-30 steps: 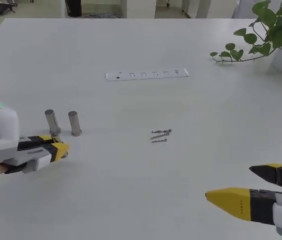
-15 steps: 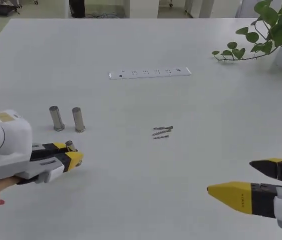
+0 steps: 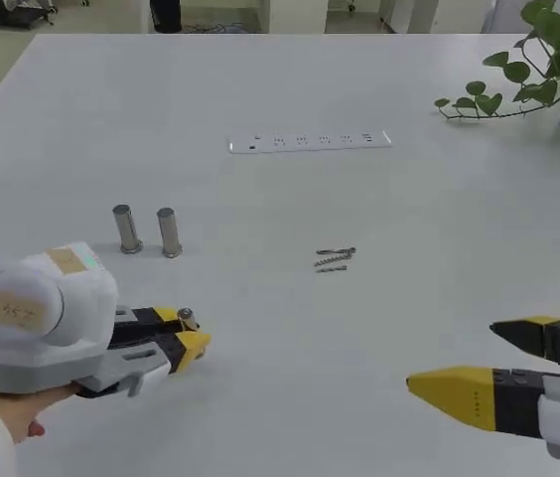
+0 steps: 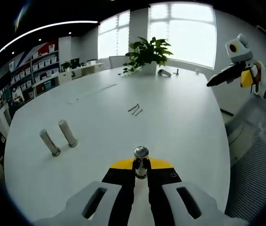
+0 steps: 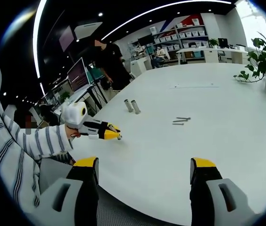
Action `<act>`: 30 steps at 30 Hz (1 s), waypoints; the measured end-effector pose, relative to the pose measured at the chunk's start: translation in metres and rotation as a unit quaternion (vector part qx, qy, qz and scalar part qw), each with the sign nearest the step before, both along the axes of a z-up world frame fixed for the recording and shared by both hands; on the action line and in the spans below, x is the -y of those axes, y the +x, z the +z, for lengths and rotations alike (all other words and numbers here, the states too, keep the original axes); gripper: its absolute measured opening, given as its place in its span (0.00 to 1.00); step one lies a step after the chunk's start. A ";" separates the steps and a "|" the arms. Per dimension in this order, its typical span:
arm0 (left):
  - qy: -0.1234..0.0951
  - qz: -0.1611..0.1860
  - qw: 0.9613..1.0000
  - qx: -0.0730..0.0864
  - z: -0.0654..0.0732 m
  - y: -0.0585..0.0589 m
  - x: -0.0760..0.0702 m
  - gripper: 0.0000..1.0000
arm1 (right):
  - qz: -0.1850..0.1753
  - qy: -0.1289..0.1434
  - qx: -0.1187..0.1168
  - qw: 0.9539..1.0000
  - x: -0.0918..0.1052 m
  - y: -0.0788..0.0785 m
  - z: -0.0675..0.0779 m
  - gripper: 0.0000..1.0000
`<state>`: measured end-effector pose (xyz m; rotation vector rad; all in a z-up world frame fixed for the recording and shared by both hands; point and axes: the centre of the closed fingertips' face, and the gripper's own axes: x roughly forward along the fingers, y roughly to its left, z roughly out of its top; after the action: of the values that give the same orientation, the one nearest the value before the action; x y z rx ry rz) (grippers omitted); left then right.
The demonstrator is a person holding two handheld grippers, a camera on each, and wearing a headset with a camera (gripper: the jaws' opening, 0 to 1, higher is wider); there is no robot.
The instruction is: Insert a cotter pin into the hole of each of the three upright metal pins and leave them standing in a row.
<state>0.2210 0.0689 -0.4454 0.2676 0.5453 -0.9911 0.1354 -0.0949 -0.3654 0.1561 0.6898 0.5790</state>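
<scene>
My left gripper (image 3: 189, 336) is shut on a metal pin (image 4: 141, 161), held upright between its yellow-tipped jaws; the pin's round top (image 3: 187, 318) shows in the head view. Two other metal pins (image 3: 126, 230) (image 3: 169, 233) stand upright side by side at the table's left, also seen as pins (image 4: 50, 143) (image 4: 68, 133) in the left gripper view. Three cotter pins (image 3: 334, 258) lie together at mid-table, small in the right gripper view too (image 5: 181, 120). My right gripper (image 3: 493, 363) hangs open at the lower right, nothing between its jaws.
A white power strip (image 3: 310, 142) lies across the far middle of the table. A potted plant (image 3: 538, 55) stands at the far right corner. A person (image 5: 108, 59) stands beyond the table in the right gripper view.
My left gripper has carried one metal pin away from the other two, moving right and toward me. The right gripper has stayed about where it was, still open.
</scene>
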 end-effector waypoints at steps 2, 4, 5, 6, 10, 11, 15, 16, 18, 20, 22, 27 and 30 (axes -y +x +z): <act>0.002 -0.006 1.000 0.001 0.000 -0.003 0.004 0.05 | 0.001 0.000 -0.001 1.000 -0.001 0.000 0.000 0.77; 0.000 -0.010 1.000 0.001 0.000 -0.005 0.008 0.05 | 0.002 0.000 0.000 1.000 -0.001 0.001 0.000 0.78; -0.002 -0.013 1.000 0.000 0.000 -0.007 0.011 0.05 | 0.000 0.000 0.000 1.000 -0.001 0.001 0.000 0.78; -0.003 -0.015 1.000 0.000 0.000 -0.008 0.013 0.05 | 0.001 0.000 0.001 1.000 -0.001 0.001 0.000 0.78; 0.002 -0.030 1.000 -0.002 -0.003 -0.013 0.021 0.05 | 0.003 -0.001 0.000 1.000 -0.001 0.001 -0.001 0.77; 0.003 -0.032 0.999 -0.002 -0.004 -0.014 0.022 0.05 | 0.004 -0.001 -0.001 1.000 -0.001 0.001 -0.001 0.77; 0.005 -0.038 0.999 -0.008 -0.010 -0.019 0.027 0.05 | 0.007 -0.001 -0.001 1.000 -0.002 0.001 -0.002 0.77; 0.006 -0.039 0.999 -0.010 -0.011 -0.019 0.028 0.05 | 0.007 -0.001 -0.001 1.000 -0.002 0.001 -0.002 0.77; 0.008 -0.040 0.999 -0.008 -0.012 -0.020 0.028 0.05 | 0.007 -0.001 -0.001 1.000 -0.002 0.000 -0.002 0.77; 0.002 -0.035 0.999 -0.013 -0.013 -0.021 0.029 0.05 | 0.006 0.000 -0.001 1.000 -0.002 0.000 -0.003 0.77; 0.003 -0.034 0.999 -0.012 -0.014 -0.021 0.030 0.05 | 0.006 0.002 -0.005 1.000 -0.002 -0.001 -0.004 0.77; 0.005 -0.030 0.999 -0.016 -0.019 -0.023 0.031 0.05 | 0.008 0.002 -0.006 1.000 -0.004 -0.001 -0.006 0.77; 0.009 -0.034 0.999 -0.013 -0.021 -0.025 0.032 0.05 | 0.008 0.002 -0.008 1.000 -0.004 -0.001 -0.006 0.77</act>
<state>0.1961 0.0373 -0.4668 0.2903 0.5726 -1.0578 0.1339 -0.0909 -0.3713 0.1589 0.7057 0.5947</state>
